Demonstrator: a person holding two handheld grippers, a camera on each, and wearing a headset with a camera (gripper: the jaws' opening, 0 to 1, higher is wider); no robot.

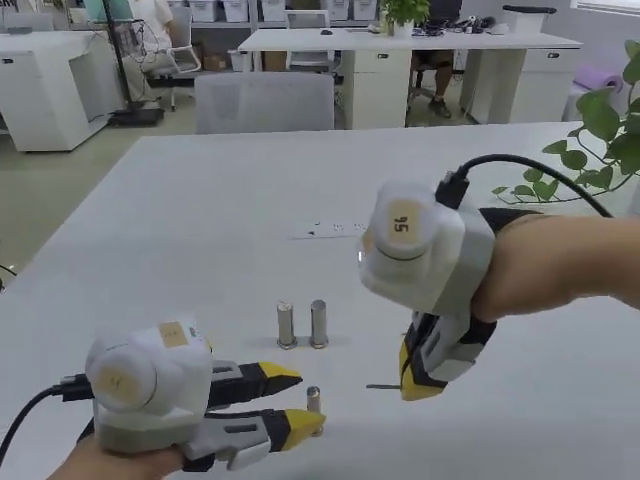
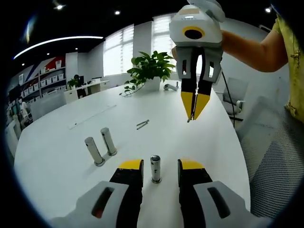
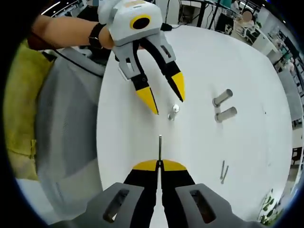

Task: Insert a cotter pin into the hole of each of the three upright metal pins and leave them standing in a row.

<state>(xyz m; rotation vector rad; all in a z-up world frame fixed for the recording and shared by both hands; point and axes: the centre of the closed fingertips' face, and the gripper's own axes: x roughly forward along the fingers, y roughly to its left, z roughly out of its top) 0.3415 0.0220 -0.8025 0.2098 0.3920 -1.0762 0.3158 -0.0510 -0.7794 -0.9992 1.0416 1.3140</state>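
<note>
Two upright metal pins (image 1: 286, 325) (image 1: 319, 323) stand side by side on the white table (image 1: 200, 230). A third upright pin (image 1: 313, 398) stands closer to me, between the open yellow-tipped jaws of my left gripper (image 1: 305, 402), with gaps on both sides (image 2: 155, 168). My right gripper (image 1: 412, 390) points down just right of it, shut on a thin cotter pin (image 1: 380, 386) that sticks out from its tips toward the third pin (image 3: 160, 147). In the right gripper view the left gripper (image 3: 167, 104) flanks that pin (image 3: 173, 112).
Spare cotter pins (image 2: 142, 124) lie on the table beyond the pins. A flat socket strip (image 1: 330, 230) sits mid-table. A potted plant (image 1: 600, 140) stands at the right edge and a grey chair (image 1: 265, 100) at the far side.
</note>
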